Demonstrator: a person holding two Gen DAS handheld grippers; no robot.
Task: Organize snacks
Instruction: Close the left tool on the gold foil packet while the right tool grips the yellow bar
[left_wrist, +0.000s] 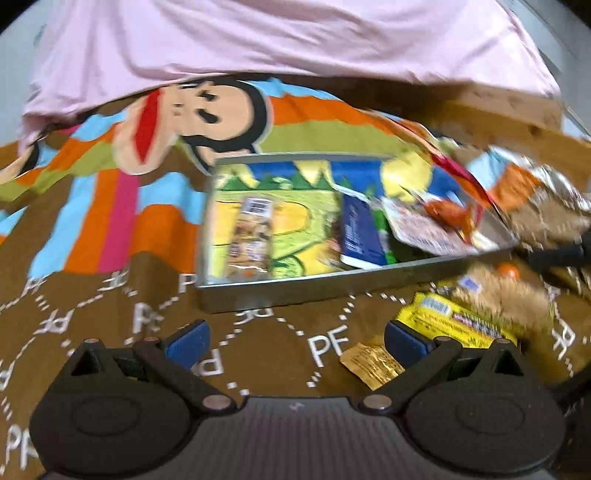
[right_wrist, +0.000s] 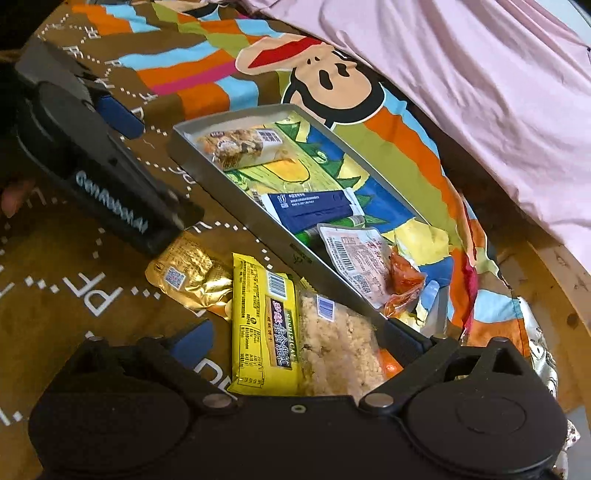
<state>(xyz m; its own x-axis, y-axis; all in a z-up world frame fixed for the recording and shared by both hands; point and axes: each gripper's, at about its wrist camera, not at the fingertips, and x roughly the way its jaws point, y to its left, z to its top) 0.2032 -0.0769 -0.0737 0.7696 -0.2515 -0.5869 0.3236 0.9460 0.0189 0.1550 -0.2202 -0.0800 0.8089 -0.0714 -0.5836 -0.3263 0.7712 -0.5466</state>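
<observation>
Left gripper (left_wrist: 297, 341) hovers over the brown printed bedsheet (left_wrist: 110, 229), jaws spread wide, nothing between them. Ahead lies a shallow metal tray (left_wrist: 295, 290) holding a granola bar (left_wrist: 249, 236), a dark blue packet (left_wrist: 360, 232) and a barcoded pouch (left_wrist: 421, 229). A yellow packet (left_wrist: 450, 325) and a gold sachet (left_wrist: 371, 363) lie beside the tray. View blurred.

Four packets inside the tray (right_wrist: 236, 192), three packets (right_wrist: 264, 325) on the cloth (right_wrist: 55, 295) just beside its wall

A brown printed cloth (left_wrist: 92, 229) (striped, with a cartoon monkey face) fills most of both frames. Pink fabric (left_wrist: 280, 37) crosses the top, and a wooden edge (right_wrist: 554, 280) shows at right.
</observation>
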